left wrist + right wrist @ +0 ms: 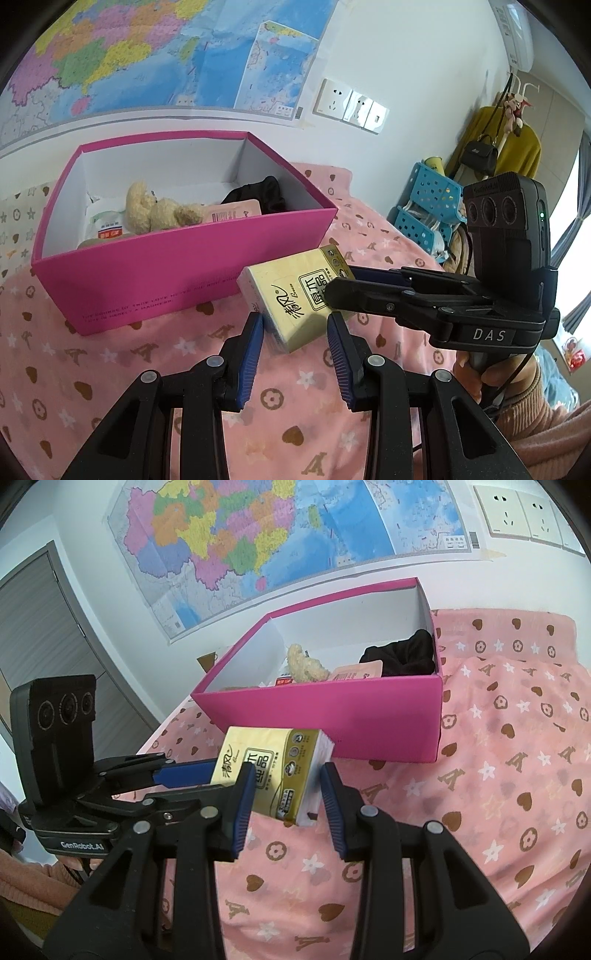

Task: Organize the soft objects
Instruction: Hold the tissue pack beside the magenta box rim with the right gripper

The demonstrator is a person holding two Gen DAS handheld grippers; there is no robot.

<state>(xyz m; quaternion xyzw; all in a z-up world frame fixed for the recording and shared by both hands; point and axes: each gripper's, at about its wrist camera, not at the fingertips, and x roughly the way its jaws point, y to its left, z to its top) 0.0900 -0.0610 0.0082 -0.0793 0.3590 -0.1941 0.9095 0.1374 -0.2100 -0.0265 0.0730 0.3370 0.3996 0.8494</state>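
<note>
Here the yellow plastic-wrapped tissue pack [295,301] hangs above the pink patterned bedspread [110,369], just in front of the open magenta cardboard box [177,273]. Both tools grip it from opposite ends: the left gripper [295,332] pinches one end, the right gripper [288,794] the other, so neither is nearer. Its long axis runs between them, roughly along the box's front wall. The box lies straight ahead and above; I judge that a lift over the rim comes next.
</note>
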